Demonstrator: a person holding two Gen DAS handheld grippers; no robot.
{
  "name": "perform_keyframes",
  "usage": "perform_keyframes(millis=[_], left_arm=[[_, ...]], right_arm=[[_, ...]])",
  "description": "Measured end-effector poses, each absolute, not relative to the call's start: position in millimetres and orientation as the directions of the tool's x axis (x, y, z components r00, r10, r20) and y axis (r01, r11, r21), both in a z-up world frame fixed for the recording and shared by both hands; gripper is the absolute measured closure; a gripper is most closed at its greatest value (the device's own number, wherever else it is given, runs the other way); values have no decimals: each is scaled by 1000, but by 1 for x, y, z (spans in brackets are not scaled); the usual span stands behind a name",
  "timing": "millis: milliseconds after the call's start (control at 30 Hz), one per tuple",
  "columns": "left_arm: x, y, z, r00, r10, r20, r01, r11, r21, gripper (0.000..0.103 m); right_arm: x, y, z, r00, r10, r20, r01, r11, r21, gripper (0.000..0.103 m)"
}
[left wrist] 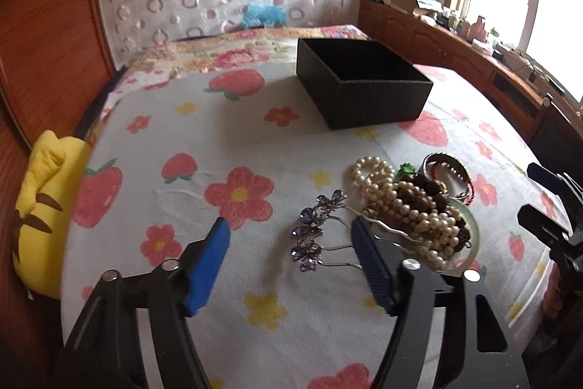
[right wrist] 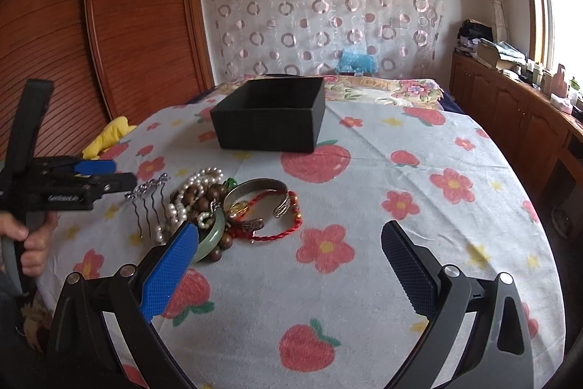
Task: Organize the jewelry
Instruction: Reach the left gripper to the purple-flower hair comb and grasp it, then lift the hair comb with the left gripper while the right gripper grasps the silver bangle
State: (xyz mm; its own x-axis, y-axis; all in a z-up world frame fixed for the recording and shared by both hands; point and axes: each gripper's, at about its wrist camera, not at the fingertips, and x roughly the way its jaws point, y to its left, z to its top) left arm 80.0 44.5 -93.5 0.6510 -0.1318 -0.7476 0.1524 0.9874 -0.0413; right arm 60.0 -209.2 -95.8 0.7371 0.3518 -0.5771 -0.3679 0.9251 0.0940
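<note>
The jewelry pile (right wrist: pixel 226 210) lies on the strawberry-print bed cover (right wrist: pixel 364 192), nearer to me than the open black box (right wrist: pixel 269 123). A purple crystal hair comb (left wrist: pixel 313 236) lies at the pile's edge. My left tongs (left wrist: pixel 291 228) straddle the comb's head, released, pads clear of it. My right tongs (right wrist: pixel 291 243) hover spread beside the pile, gripping nothing.

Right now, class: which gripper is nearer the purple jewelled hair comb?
Left. The left gripper has its open jaws either side of the hair comb, not touching. The right gripper sits open past the jewellery pile, on the far side from it.
</note>
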Motion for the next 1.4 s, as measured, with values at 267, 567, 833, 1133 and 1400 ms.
perform_keyframes(millis=[267,567,833,1133,1400], left_arm=[[93,45,-107,599,-186,-779,175,980,-100,63],[106,41,-110,589,-210,-780,209,972,-104,78],[100,42,-103,638,-167,-751,187,981,-59,84],[94,49,-84,698,-138,-702,152,988,-42,84],[91,47,-72,721,-141,-678,155,987,-39,84]], right_arm=[[61,-203,-96,724,358,-589,-390,918,79,2],[82,-201,-86,701,374,-608,-444,895,39,6],[125,-201,-97,604,403,-688,-492,867,77,28],[155,-178,-110,485,427,-763,-576,813,89,71],[156,-168,-113,492,387,-780,-606,795,12,97]])
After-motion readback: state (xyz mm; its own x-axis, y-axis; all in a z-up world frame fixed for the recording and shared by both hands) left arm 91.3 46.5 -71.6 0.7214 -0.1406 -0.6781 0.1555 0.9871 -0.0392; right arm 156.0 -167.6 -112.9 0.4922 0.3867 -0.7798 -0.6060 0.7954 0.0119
